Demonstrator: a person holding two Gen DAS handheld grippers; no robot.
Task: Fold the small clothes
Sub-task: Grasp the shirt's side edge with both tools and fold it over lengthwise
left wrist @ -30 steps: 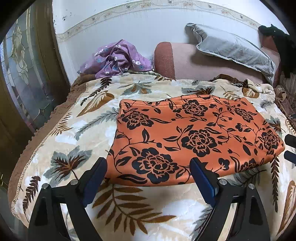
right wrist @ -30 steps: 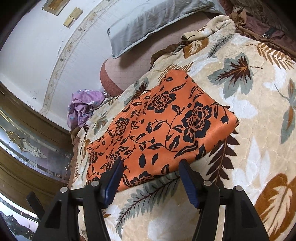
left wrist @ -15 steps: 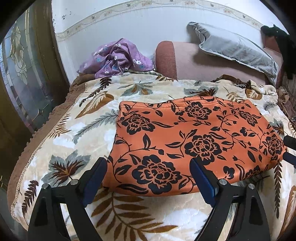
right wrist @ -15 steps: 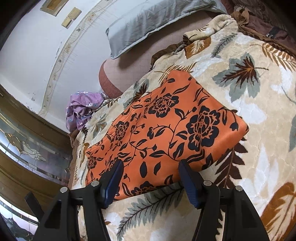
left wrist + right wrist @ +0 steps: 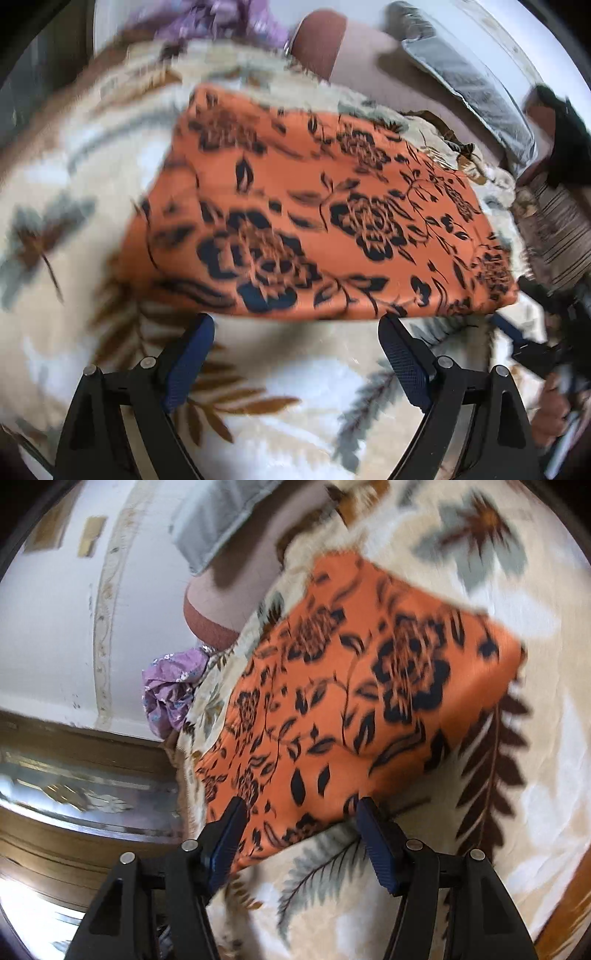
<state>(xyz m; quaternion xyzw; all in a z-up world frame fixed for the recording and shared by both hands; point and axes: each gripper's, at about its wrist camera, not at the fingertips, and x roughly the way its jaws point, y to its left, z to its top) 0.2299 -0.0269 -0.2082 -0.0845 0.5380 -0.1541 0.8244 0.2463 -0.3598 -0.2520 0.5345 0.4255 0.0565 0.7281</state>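
A: Where's the cloth rn?

B: Orange floral garment [image 5: 325, 221] lies flat on the leaf-print blanket [image 5: 295, 387], already a neat rectangle. Purple clothes [image 5: 173, 690] are bunched at approx 9 o'clock in the right view, grey pillow [image 5: 469, 85] up at 1 o'clock in the left view.

A: Tools?

B: Left gripper [image 5: 297, 332] has jaws wide apart, nothing between, tips just short of the near hem. Right gripper [image 5: 299, 812] also apart, straddling the hem near the 6 o'clock edge; pads don't look pressed on the fabric.

A: How to do it well?

B: Imo pinch both near corners, all layers w/o the blanket pile, lift evenly, carry to the far edge at 12, line up corners before letting go. Satiny fabric prob slips, so grip firmly.
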